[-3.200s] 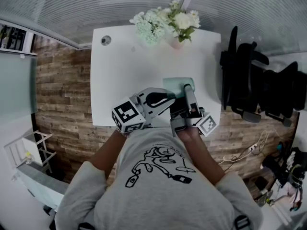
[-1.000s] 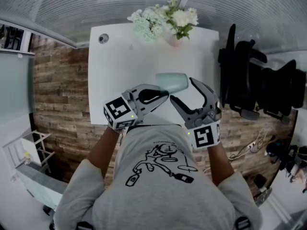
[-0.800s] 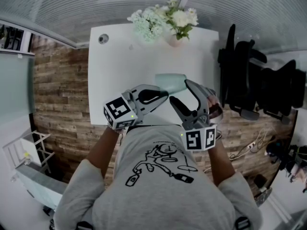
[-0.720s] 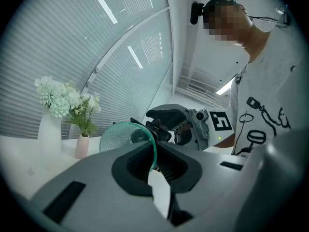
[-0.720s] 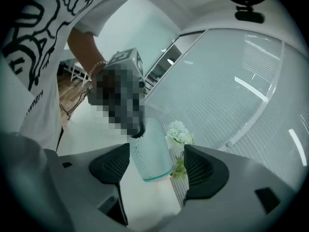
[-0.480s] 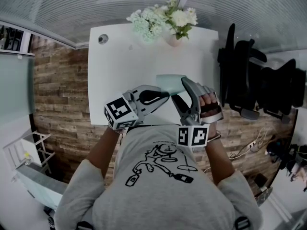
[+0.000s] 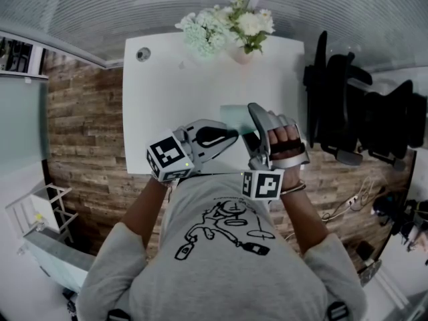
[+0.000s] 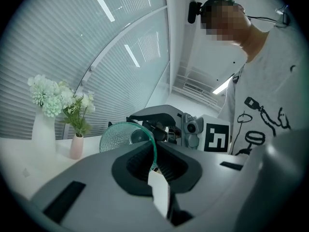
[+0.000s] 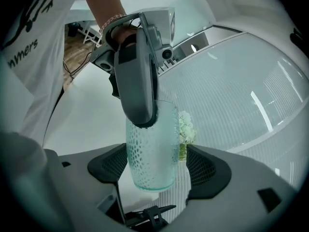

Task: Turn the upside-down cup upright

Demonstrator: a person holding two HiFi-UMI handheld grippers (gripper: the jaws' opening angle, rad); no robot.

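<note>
White table below us, cup lifted between our two tongs.

Over the near right part of the table [image 7: 167,112], short of the flower vases [image 7: 227,29], we hold the cup [image 9: 149,149] clear of the surface. Our left tongs [image 8: 155,163] are clamped on its thin wall at the rim. Our right tongs [image 9: 157,166] stand apart, with a pad on either side of the body and a gap showing at each. The cup is pale green see-through glass, dimpled all over, with a smoother band at one end. We judge it light but stiff, brittle and slick, so a rim pinch alone may let it swing. The right pads should close gently across the dimpled middle before the left lets go.
</note>
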